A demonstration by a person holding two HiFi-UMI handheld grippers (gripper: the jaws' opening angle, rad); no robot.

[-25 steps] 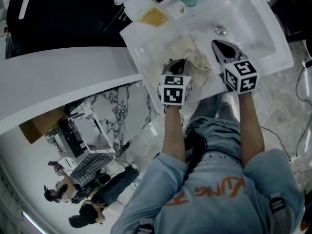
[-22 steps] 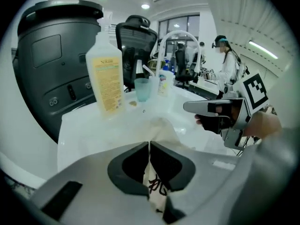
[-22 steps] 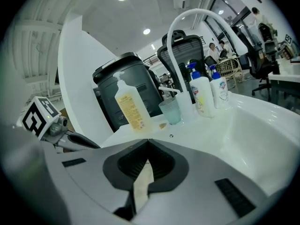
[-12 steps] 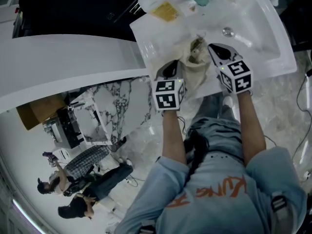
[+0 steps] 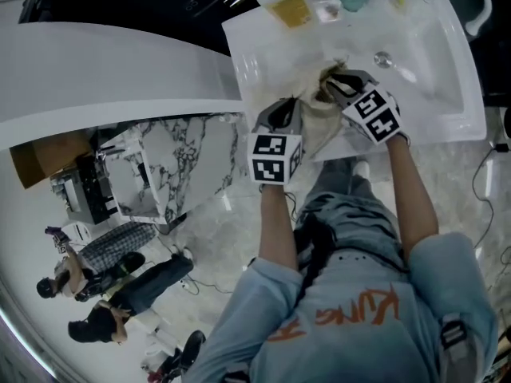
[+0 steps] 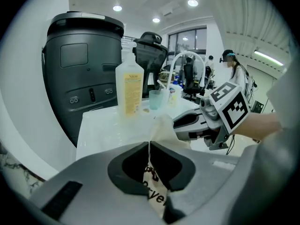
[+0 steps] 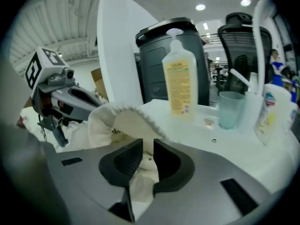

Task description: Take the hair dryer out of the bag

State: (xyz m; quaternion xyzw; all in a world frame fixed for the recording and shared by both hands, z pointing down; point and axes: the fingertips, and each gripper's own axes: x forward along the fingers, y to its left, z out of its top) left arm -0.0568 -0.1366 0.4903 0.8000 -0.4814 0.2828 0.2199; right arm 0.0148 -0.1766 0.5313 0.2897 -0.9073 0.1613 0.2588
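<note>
Bag point(image 5: 318, 122) at washbasin's point(image 5: 431, 62) near edge: left gripper point(image 5: 291, 108) clamps its rim; my right gripper point(image 5: 335, 82), jaws opening over cloth, faces the mouth.

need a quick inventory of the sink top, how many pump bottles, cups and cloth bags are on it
pump bottle: 1
cup: 1
cloth bag: 1
total: 3
</note>
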